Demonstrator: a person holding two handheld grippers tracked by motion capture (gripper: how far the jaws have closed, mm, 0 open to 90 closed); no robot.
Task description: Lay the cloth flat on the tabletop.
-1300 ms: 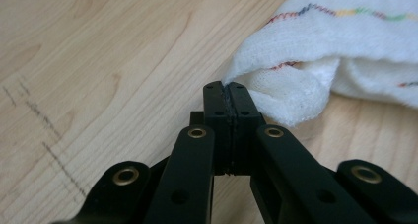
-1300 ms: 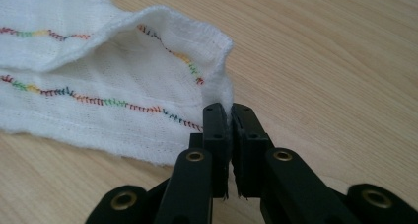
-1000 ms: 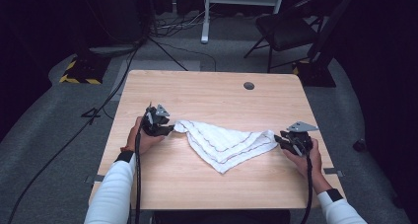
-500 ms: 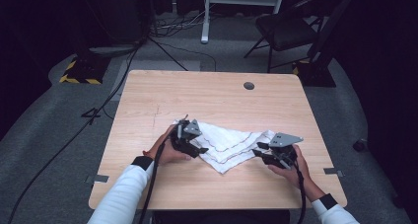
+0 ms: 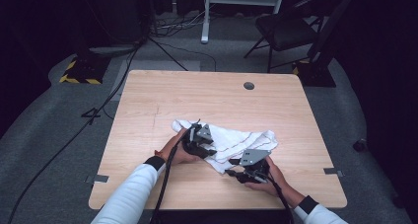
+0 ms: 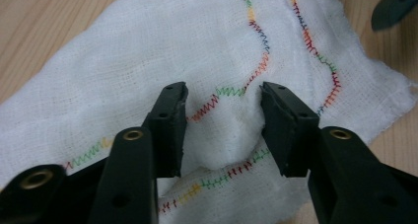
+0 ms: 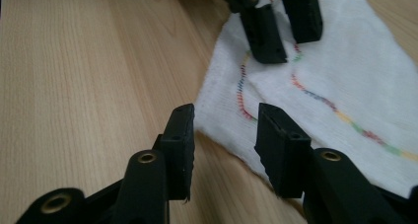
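Cloth (image 5: pixel 231 141) centre frame, near corner hidden by grippers | left gripper (image 6: pixel 224 130) jaws closing astride a raised fold, pads apart | right gripper (image 7: pixel 224 135) jaws opening, released over cloth's edge

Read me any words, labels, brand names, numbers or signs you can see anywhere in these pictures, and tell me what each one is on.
No readable text anywhere.
The white cloth carries only wavy multicoloured stitching, no letters.
The wooden table is unmarked.
The yellow and black striped base on the floor has warning stripes, no words.

A light wooden surface (image 5: pixel 148 110) (one small dark round hole (image 5: pixel 249 86) near its far edge) carries a crumpled white cloth (image 5: pixel 246 137), stitched in wavy coloured lines, lying near its front.
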